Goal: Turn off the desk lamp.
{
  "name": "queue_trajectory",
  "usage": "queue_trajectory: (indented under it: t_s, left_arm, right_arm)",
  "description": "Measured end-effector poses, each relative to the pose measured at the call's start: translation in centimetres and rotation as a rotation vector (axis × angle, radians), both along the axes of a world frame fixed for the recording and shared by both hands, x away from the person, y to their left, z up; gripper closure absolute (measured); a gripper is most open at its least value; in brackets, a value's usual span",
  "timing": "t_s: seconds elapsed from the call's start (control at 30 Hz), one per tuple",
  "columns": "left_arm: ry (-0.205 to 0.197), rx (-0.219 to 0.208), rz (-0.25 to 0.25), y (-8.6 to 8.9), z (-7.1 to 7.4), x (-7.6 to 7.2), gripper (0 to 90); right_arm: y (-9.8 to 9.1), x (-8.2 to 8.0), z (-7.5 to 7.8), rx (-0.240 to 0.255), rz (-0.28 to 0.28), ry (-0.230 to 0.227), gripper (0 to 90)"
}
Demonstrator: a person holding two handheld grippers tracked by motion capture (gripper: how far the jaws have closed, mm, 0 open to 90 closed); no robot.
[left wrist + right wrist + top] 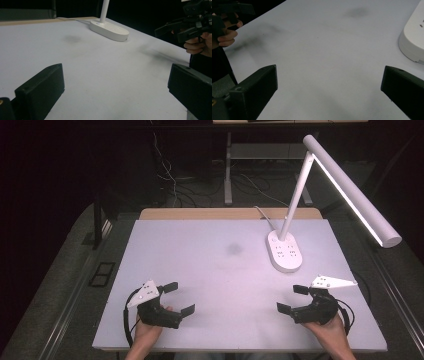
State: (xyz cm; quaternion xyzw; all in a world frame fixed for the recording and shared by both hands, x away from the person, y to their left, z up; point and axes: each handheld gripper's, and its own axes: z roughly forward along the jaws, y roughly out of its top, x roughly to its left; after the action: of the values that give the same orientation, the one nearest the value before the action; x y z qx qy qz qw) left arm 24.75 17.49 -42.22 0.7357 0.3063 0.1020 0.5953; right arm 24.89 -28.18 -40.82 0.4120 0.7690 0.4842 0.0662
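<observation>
The left gripper [179,298] and the right gripper [292,299] hovered low over the near edge of the white table [210,265], each with its jaws spread wide and gripping nothing. The desk lamp [285,251] stood nearest the right gripper, just beyond its jaws and apart from them. From above, the lamp's long lit head showed; the right gripper view caught just the base's edge [413,42].
</observation>
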Motion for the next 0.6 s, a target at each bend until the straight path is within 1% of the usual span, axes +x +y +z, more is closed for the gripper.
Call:
queue_trajectory:
  t_s: [0.2,0.4,0.53,0.57,0.6]
  left_arm:
    - [0.002,0.002,-0.002,0.04,-0.01,-0.03,0.0]
    - [0.0,0.005,-0.003,0.01,-0.02,0.03,0.0]
    - [0.0,0.006,0.005,0.07,0.03,-0.05,0.0]
    - [0.001,0.006,0.006,0.12,0.03,-0.06,0.0]
    - [0.002,0.004,0.008,0.16,0.03,-0.06,0.0]
  right_arm:
    - [-0.19,-0.05,-0.03,0.01,-0.009,0.006,0.7]
    - [-0.19,-0.08,-0.04,0.01,-0.009,0.015,0.7]
    - [-0.36,-0.13,-0.03,0.015,-0.014,0.028,0.7]
    - [-0.39,-0.15,0.0,0.013,-0.013,0.023,0.7]
    - [-0.41,-0.22,0.07,0.013,-0.016,0.027,0.7]
